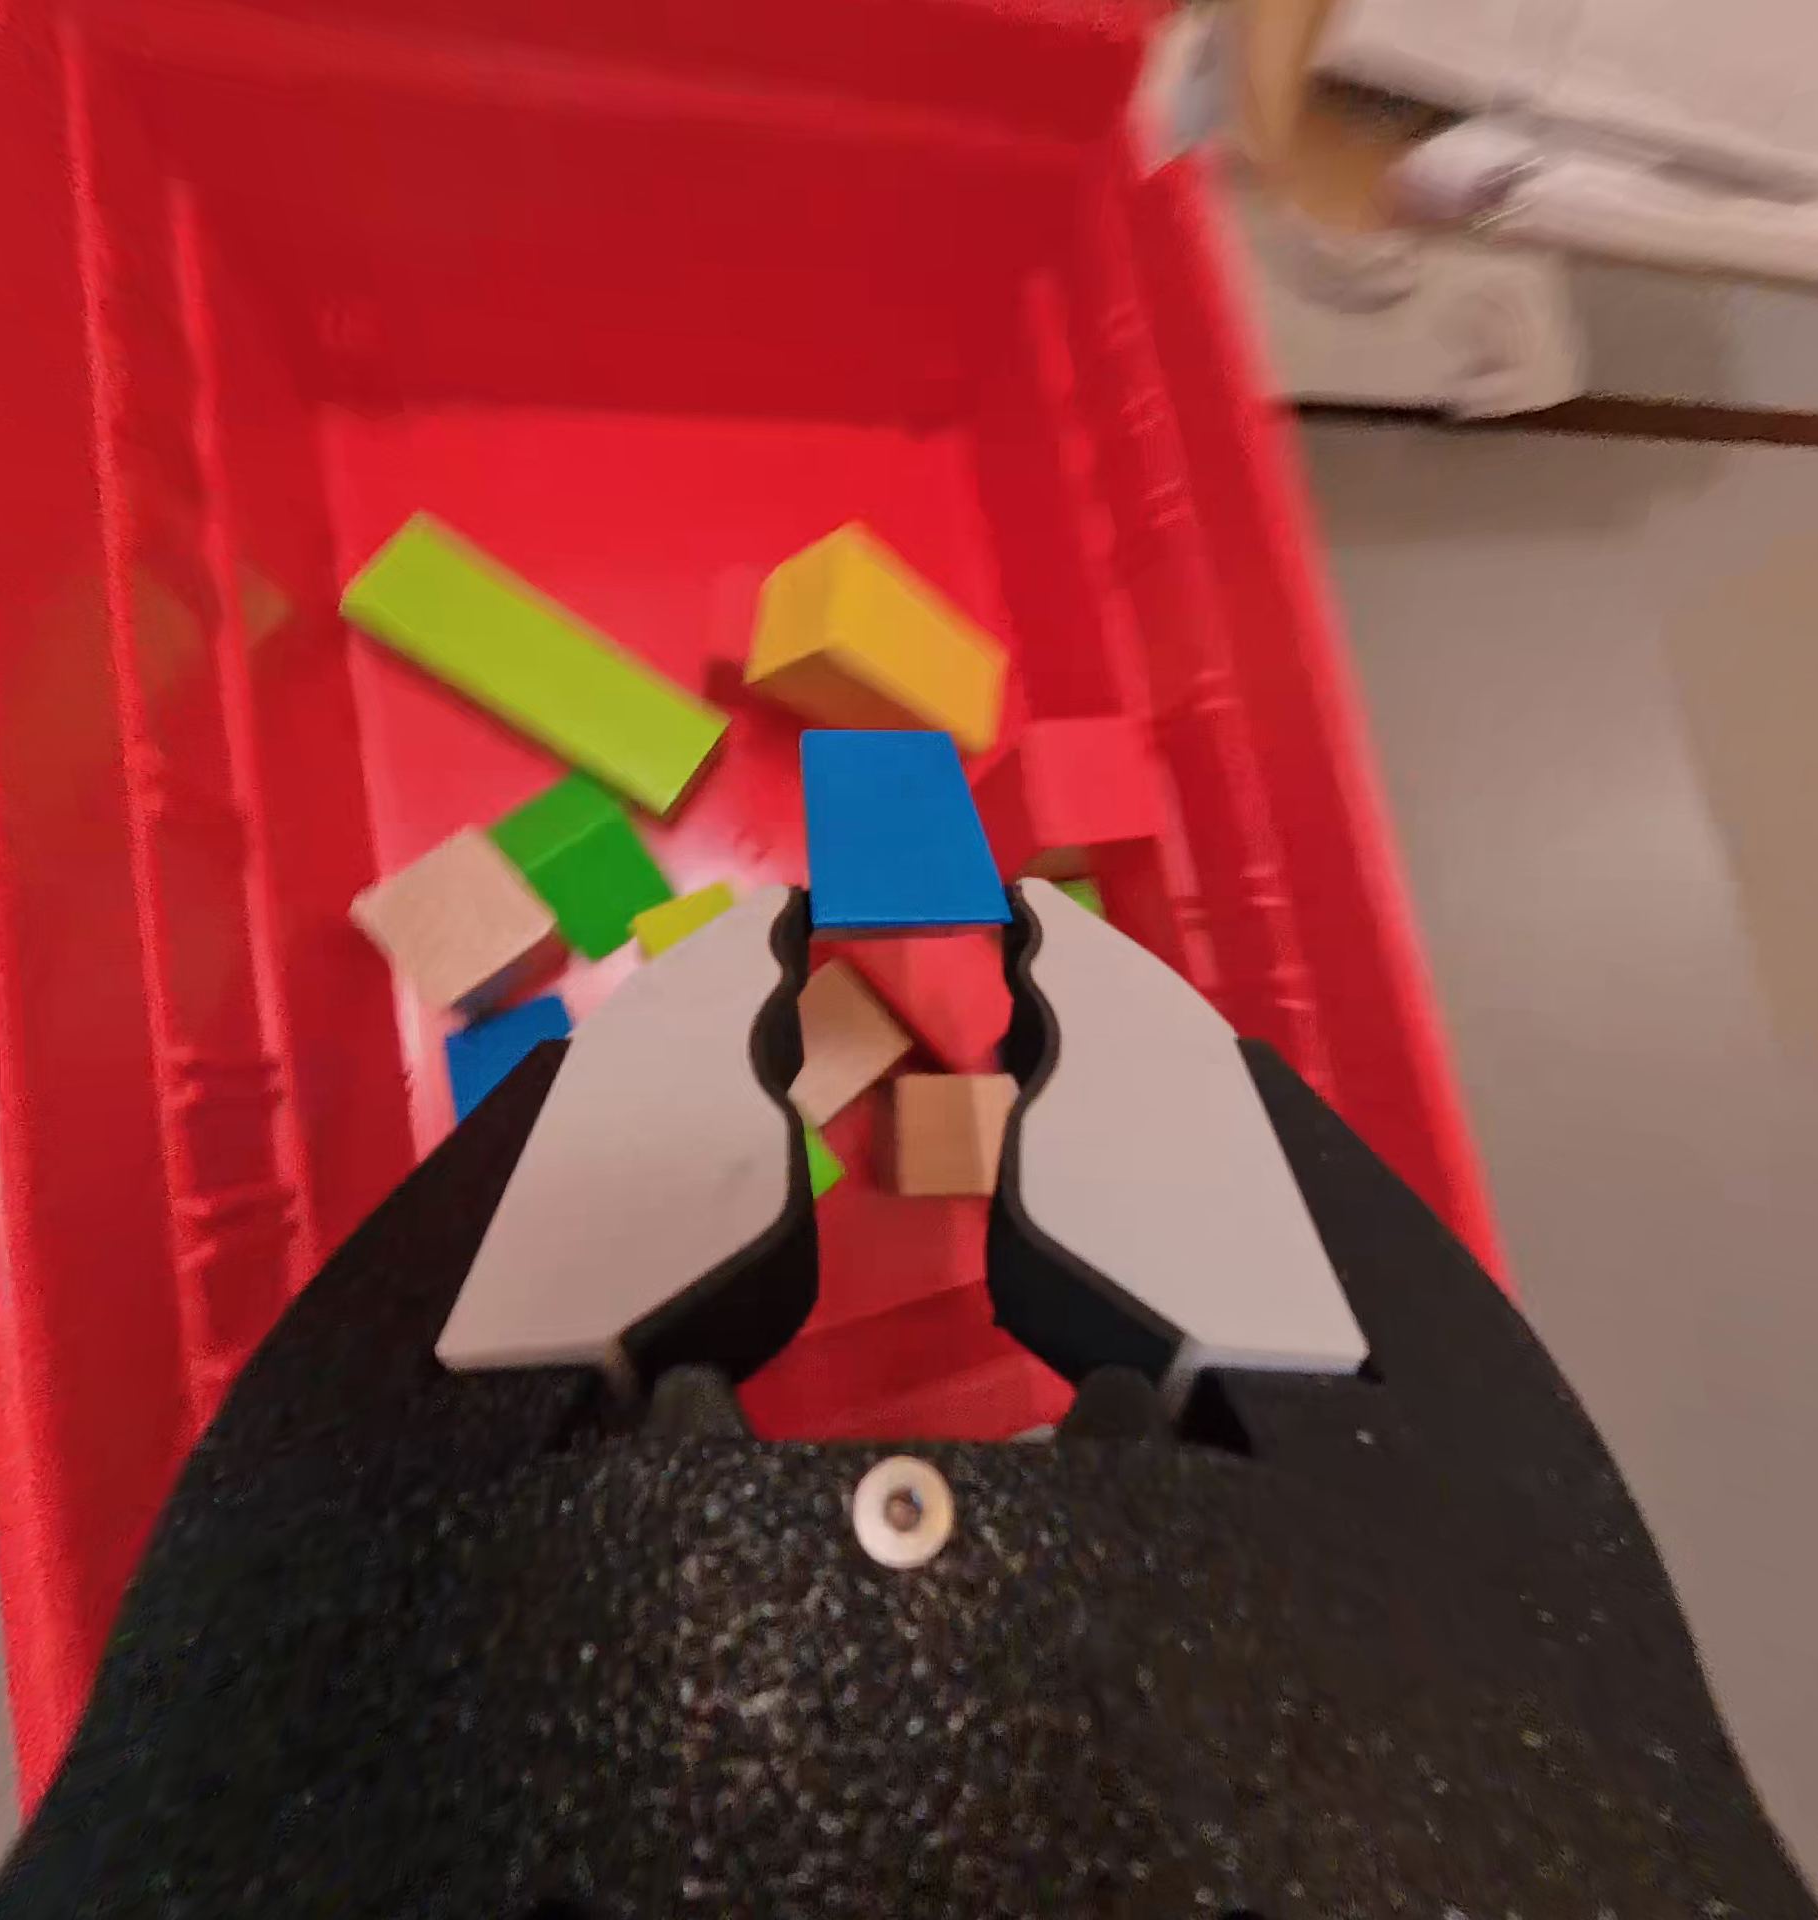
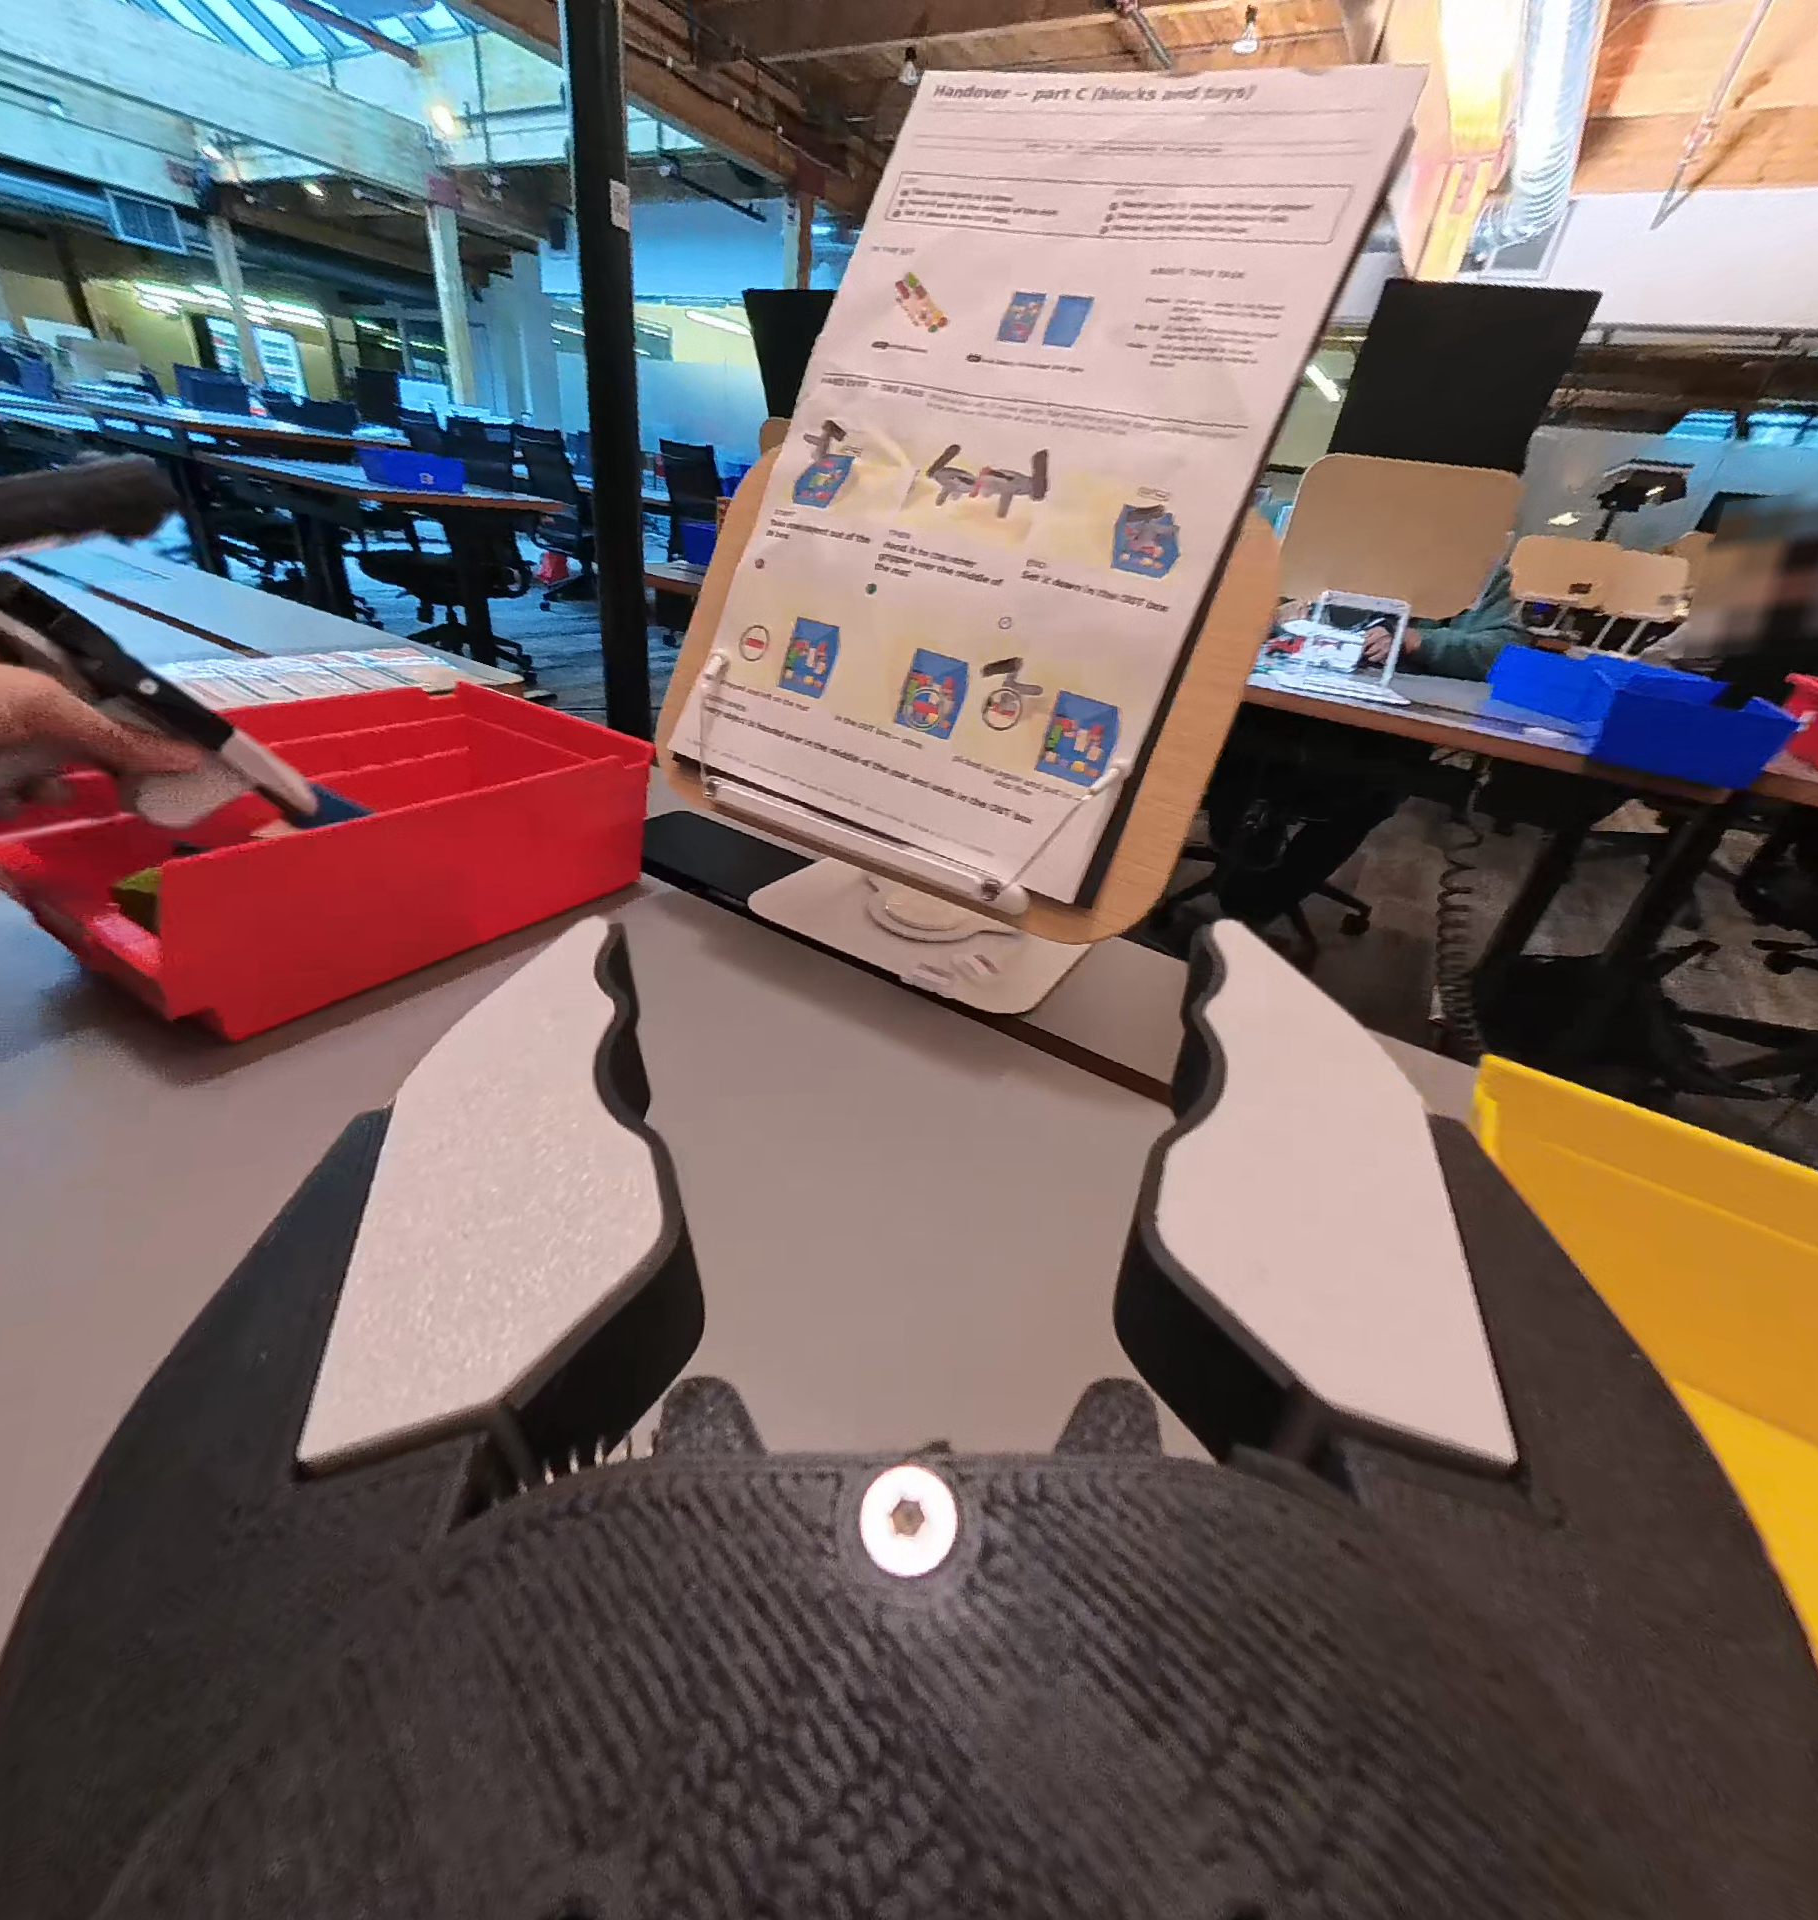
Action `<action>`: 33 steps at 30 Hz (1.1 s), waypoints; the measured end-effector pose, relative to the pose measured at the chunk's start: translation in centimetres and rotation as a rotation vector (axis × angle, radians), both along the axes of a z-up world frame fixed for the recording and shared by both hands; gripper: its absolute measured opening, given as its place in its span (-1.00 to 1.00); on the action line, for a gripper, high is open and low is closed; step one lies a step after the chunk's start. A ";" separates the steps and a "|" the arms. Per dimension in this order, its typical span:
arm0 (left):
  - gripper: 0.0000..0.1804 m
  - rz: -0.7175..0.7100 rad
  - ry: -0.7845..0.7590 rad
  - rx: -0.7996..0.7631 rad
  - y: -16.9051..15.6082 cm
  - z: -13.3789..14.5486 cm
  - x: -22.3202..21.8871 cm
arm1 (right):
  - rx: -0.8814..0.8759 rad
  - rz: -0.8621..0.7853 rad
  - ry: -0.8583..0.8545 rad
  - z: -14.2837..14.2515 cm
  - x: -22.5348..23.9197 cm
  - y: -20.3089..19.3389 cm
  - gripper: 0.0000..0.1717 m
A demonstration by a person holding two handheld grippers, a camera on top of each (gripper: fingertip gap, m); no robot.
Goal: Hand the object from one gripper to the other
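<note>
Evidently, left hand-held gripper clamps blue block at its fingertips.

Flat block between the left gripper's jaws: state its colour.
Blue; clearest in the left wrist view.

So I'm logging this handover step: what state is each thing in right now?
Left claw: shut on the blue block, over the red bin.
Blue block: gripped at its near end, lifted above the other blocks.
Right claw: open, empty, above the table.
Red bin: on the table, blocks loose inside.
Yellow bin: contents not visible.
</note>
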State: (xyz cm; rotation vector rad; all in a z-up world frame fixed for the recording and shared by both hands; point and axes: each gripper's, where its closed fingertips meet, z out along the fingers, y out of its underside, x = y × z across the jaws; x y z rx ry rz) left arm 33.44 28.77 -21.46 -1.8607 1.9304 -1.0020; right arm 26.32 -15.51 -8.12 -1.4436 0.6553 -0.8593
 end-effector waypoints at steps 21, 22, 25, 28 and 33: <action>-0.62 -1.216 -0.683 -0.578 -29.3 14.7 -19.1 | 0.210 0.859 0.057 1.7 -11.1 14.4 -0.28; -0.62 -1.220 -0.685 -0.587 -29.5 14.7 -19.3 | 0.198 0.870 0.055 1.5 -11.3 14.6 -0.35; -0.63 -1.218 -0.670 -0.594 -30.0 14.4 -19.3 | 0.198 0.903 0.030 1.5 -11.9 14.9 -0.60; -0.62 -1.212 -0.669 -0.599 -29.8 14.3 -19.3 | 0.174 0.891 0.009 1.3 -11.8 15.0 -0.61; -0.51 -1.122 -0.702 -0.555 -29.7 14.1 -18.5 | 0.139 0.872 -0.007 1.1 -11.4 14.8 -0.61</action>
